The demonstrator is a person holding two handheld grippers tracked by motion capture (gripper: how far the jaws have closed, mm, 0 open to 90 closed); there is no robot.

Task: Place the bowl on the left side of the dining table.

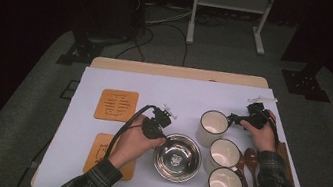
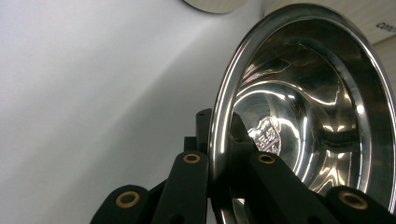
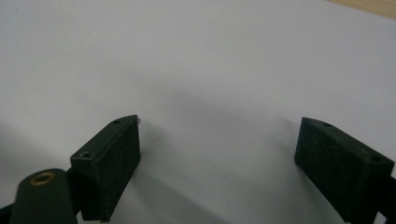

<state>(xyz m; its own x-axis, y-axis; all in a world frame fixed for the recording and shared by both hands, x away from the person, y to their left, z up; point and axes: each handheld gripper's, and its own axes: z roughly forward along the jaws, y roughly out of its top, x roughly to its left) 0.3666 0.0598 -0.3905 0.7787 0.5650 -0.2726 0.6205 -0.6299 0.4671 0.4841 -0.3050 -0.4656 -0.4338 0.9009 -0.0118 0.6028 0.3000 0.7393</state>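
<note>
Steel bowl [image 2: 303, 107], round, polished and mirror-bright with an embossed crest at its base, sits near the table's front edge, left of three white mugs [image 1: 224, 154]. The left gripper [image 2: 219, 140] clamps its rim, one black jaw outside the wall, one inside, as the left gripper view shows. Farther back, the right gripper [image 3: 217, 154] hangs open over matte white sheet [image 3: 196, 56].

Three mugs [image 1: 224, 153] beside wooden spoons [image 1: 250, 168], two coasters [image 1: 116, 105] (orange) at left.
</note>
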